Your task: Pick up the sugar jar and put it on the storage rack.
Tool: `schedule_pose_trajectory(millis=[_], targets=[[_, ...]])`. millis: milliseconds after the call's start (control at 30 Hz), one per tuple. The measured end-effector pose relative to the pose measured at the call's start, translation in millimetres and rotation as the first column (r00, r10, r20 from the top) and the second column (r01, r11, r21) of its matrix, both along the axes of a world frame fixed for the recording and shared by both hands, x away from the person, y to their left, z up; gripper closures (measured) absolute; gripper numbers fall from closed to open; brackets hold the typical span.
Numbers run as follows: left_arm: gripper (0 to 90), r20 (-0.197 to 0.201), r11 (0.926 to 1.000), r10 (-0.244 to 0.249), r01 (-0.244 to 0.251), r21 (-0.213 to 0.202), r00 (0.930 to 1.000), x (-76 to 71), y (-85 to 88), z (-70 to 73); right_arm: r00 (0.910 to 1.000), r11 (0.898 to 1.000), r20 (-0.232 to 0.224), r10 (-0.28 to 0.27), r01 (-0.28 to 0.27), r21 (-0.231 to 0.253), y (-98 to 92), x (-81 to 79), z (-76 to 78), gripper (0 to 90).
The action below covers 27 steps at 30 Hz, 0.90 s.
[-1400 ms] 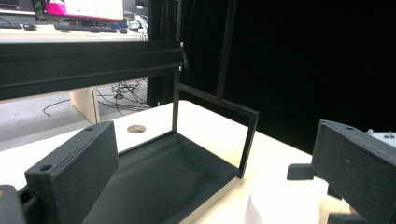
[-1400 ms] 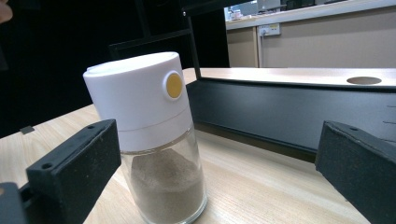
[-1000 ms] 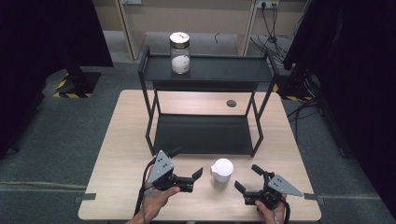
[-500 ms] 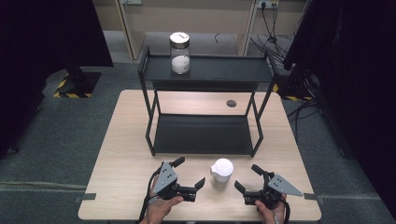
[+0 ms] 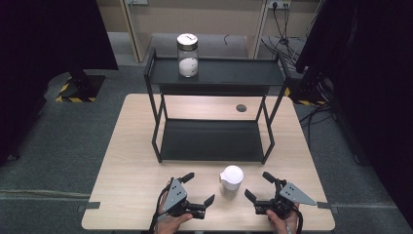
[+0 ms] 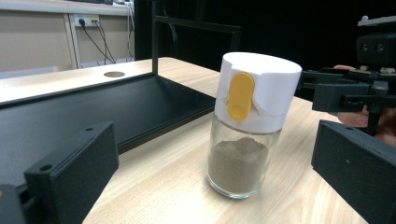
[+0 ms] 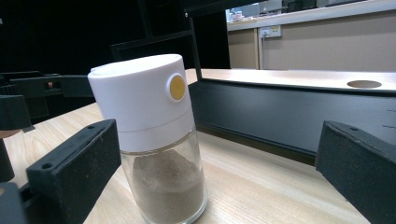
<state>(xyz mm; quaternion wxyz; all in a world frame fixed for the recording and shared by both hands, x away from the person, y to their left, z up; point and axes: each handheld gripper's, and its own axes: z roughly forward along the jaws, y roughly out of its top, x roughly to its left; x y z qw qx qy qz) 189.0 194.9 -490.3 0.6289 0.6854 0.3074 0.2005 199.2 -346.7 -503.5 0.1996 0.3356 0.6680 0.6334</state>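
Observation:
A glass shaker [image 5: 231, 178] with a white cap and brown powder stands upright on the wooden table [image 5: 131, 161], near its front edge. The left gripper view shows the shaker [image 6: 246, 126] with a yellow tab on its cap. In the right gripper view the shaker [image 7: 156, 140] stands close by, slightly left. My left gripper [image 5: 198, 188] is open, just left of the shaker. My right gripper [image 5: 259, 186] is open, just right of it. Neither touches the shaker. A glass jar [image 5: 187, 54] with white contents sits on the top shelf of the black rack [image 5: 214, 73].
The black two-tier rack's lower shelf [image 5: 209, 140] is bare and lies right behind the shaker. A round hole [image 5: 241, 107] is in the table behind the rack. Cables [image 5: 321, 112] and dark curtains flank the table.
My left gripper has turned and shifted right and nearer the table's front edge, so its jaws now point at the shaker. The right gripper and shaker have stayed put.

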Motion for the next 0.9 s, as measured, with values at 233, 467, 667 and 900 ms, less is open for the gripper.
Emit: schedule_pose_trajectory(millis=[233, 467, 667, 900], targets=[[0.0, -0.008, 1.0, -0.004, 0.004, 0.004, 1.0, -1.9, 0.9, -8.0, 1.0, 1.0, 0.005, 0.003, -0.003, -0.002, 0.0, -0.3, 0.3, 0.6], [0.0, -0.001, 0.9999, -0.014, 0.014, 0.0, 0.9999, -4.0, 1.0, -11.4, 1.0, 1.0, 0.005, 0.0, 0.0, -0.001, -1.1, -0.5, 0.3, 0.5], [0.0, 0.004, 0.9996, -0.029, 0.029, -0.004, 0.9996, -5.8, 0.5, -13.1, 1.0, 1.0, 0.006, 0.002, -0.002, -0.004, -1.0, -0.2, 0.5, 0.5], [0.0, 0.004, 0.9996, -0.027, 0.027, -0.004, 0.9996, -6.7, 0.9, -14.3, 1.0, 1.0, 0.007, 0.002, -0.002, -0.006, -0.5, 0.0, 0.7, 0.5]])
